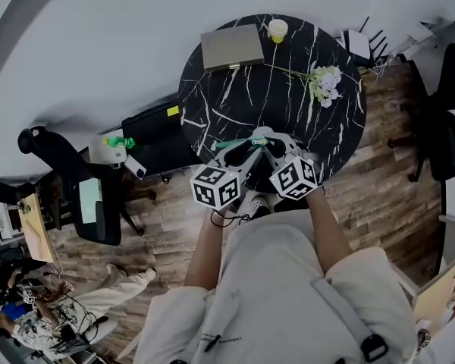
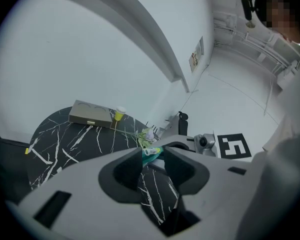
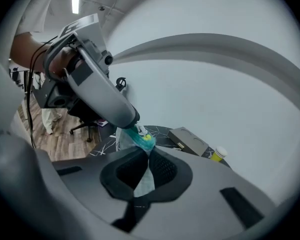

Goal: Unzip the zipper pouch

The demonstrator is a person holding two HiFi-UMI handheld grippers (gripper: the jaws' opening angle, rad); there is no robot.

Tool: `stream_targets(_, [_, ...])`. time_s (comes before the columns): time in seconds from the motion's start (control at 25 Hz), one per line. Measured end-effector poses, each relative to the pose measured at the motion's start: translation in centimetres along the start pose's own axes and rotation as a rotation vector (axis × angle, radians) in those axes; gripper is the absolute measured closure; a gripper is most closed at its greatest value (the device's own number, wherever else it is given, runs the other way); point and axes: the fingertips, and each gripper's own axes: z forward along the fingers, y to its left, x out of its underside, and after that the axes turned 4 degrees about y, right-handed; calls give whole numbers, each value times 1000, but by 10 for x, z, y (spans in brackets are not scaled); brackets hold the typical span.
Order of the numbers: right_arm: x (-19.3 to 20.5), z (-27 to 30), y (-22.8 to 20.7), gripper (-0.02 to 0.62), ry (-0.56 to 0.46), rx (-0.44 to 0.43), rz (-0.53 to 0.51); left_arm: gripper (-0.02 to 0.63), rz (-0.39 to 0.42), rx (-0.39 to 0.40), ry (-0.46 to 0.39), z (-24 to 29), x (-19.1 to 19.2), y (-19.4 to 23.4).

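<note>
My right gripper [image 3: 146,154] pinches the pouch [image 3: 141,138] cloth. My left gripper [image 2: 153,153] clamps its zipper end. The zipper runs left-right between them.

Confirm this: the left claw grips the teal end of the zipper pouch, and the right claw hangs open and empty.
Not quite. The right claw is not open and empty: the right gripper view shows it shut on the pale fabric of the zipper pouch. The rest holds: the left claw grips the pouch's teal end.
</note>
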Motion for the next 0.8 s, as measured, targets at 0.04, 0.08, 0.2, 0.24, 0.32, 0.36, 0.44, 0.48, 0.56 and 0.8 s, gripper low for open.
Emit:
stream_targets(0.04, [1,0,-1,583,12,13,-20,463,-6,3,-2,2,0,-1])
stream_targets(0.08, [2,1,-2,583,23,22,-37,463,-14,5,-5,4,0,-2])
stream_targets(0.2, [6,0,-4,583,45,37,-76,465,-50,28,-19,6,0,-4])
stream_targets(0.24, [7,0,-5,583,50,39,-83,465,-60,41,-24,6,-1,-5])
stream_targets(0.32, [9,0,-7,583,57,44,-92,465,-68,71,-28,7,-3,-8])
stream_targets(0.36, [10,0,-8,583,59,46,-95,465,-68,83,-27,8,-4,-9])
stream_targets(0.44, [11,-1,-9,583,59,49,-95,465,-70,91,-23,11,-4,-10])
stream_targets(0.48, [11,-2,-9,583,58,50,-94,465,-74,90,-21,13,-4,-10])
stream_targets(0.56, [10,-3,-10,583,54,52,-92,475,-92,84,-25,14,-4,-7])
stream_targets(0.8, [11,-2,-9,583,68,55,-106,541,-129,90,-35,18,-6,-6])
